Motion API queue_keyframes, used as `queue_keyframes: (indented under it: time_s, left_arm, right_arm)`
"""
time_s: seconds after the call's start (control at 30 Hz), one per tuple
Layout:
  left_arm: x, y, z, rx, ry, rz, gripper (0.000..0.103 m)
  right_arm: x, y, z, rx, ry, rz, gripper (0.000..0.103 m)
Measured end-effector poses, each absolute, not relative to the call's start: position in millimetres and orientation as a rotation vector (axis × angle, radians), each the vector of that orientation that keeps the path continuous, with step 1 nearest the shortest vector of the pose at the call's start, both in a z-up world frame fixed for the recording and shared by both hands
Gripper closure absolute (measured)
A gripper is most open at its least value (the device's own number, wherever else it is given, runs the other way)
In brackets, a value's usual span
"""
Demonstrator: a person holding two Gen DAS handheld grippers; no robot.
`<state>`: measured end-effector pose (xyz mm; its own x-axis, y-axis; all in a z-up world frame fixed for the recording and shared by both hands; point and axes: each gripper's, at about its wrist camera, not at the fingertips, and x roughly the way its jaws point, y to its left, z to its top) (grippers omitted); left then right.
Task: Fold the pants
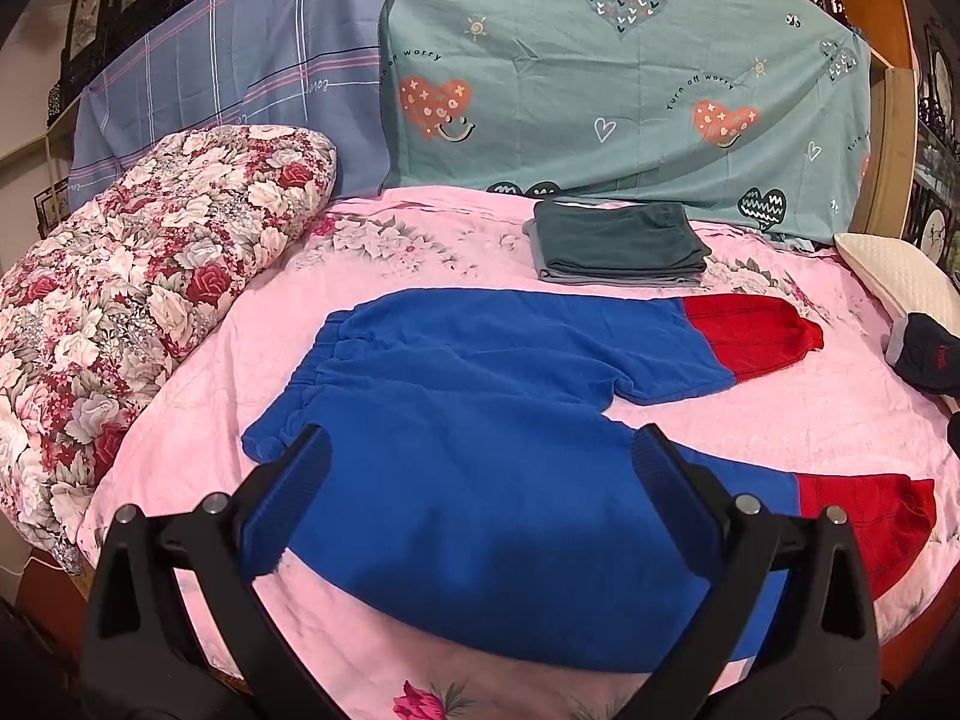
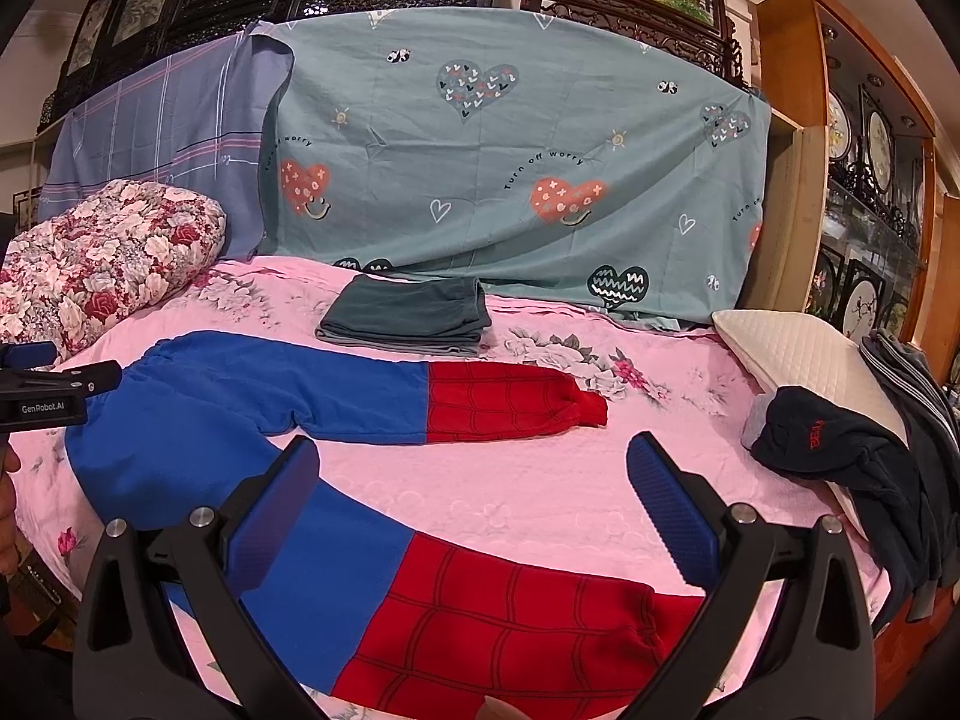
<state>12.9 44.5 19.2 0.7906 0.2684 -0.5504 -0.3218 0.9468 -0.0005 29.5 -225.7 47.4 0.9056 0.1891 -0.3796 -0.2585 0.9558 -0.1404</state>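
The pants lie spread flat on the pink floral bed sheet, waistband to the left and both legs running out to the right, so their long axis crosses in front of both grippers. The two legs are splayed apart, the far one ending in a red cuff and the near one in another red, web-patterned section. The left gripper hangs over the blue seat near the waistband, fingers spread wide and holding nothing; the right gripper hangs over the near leg's lower end, likewise wide open and empty. The fabric looks like thick, soft fleece, likely to drape heavily. A folded dark green garment sits farther back.
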Motion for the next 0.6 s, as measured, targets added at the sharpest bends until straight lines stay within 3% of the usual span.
queue_keyframes:
  time_s: [0.6]
  left_arm:
    - [13.9, 38.2, 22.3, -0.088, 0.581, 0.322, 0.002]
  right_arm:
    - [27.2, -224.3, 43.7, -0.193, 0.382, 0.259, 0.001]
